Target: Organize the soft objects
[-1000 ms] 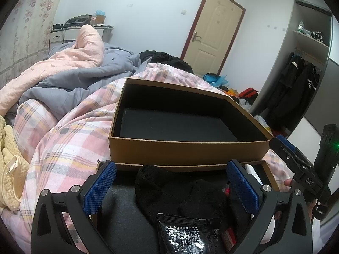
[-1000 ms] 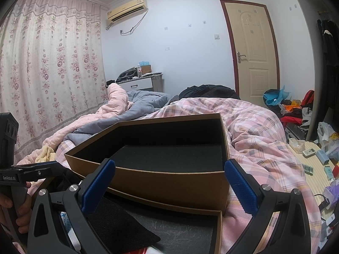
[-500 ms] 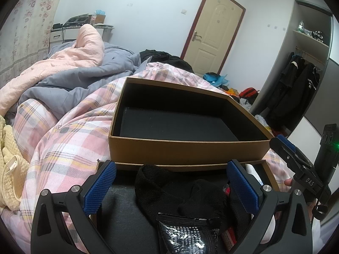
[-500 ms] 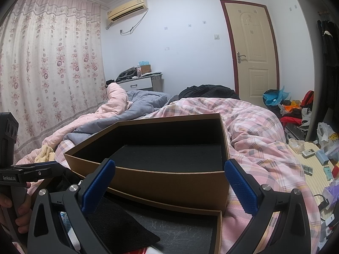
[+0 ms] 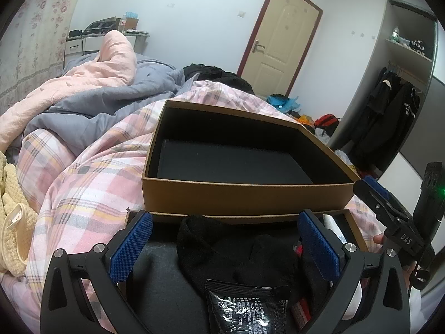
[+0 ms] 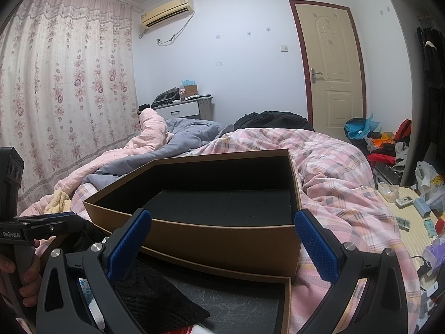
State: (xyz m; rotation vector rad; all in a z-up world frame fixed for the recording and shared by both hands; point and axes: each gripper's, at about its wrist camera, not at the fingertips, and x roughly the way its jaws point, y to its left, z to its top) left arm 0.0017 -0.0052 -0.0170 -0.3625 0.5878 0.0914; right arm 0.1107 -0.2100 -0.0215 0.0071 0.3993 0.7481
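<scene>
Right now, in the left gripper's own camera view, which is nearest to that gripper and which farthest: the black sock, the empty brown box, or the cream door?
1. Black sock: between the left gripper fingers, in the near tray.
2. Empty brown box: just beyond, on the pink plaid quilt.
3. Cream door: far back, at the room's wall.

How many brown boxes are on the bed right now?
2. The deep box sits empty on the plaid quilt. The shallow box lies right in front of it, nearer the grippers, holding a black sock and a packet.
</scene>
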